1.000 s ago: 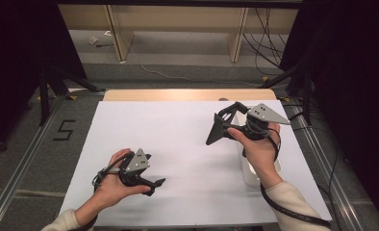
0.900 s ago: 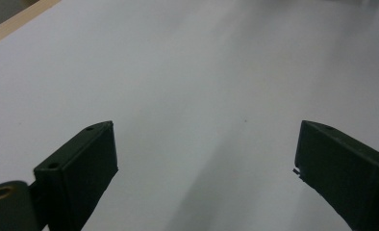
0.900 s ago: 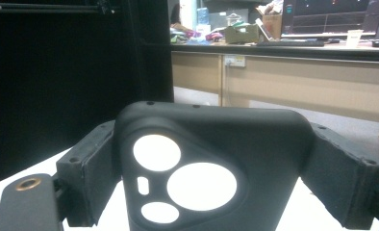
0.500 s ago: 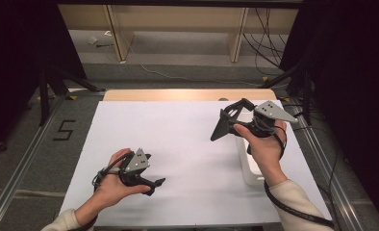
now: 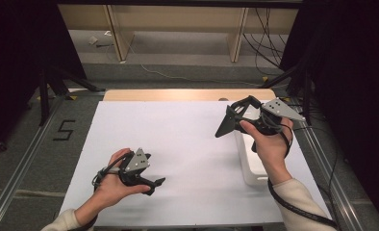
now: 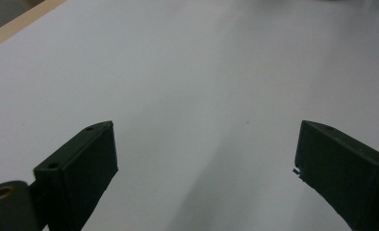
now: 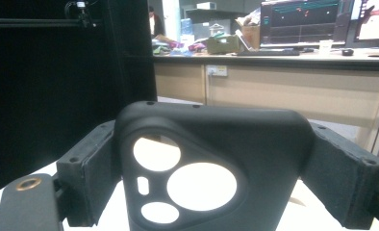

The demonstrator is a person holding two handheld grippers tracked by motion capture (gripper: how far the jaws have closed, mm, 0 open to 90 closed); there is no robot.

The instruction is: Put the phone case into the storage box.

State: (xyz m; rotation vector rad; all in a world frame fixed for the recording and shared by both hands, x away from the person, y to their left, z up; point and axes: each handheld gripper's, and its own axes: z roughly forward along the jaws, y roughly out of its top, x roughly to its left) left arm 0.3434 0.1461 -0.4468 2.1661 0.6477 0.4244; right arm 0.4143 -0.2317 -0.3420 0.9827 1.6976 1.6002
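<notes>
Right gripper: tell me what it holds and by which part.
The right gripper holds a black phone case, clamped by its two side edges near the camera cutouts. The left gripper holds nothing; its jaws stand open over the white table.

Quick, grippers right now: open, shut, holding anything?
Left gripper: open, empty, over the white table.
Right gripper: shut on a black phone case.

Right gripper, gripping black phone case: now slightly farther right and far, exposing more white box.
</notes>
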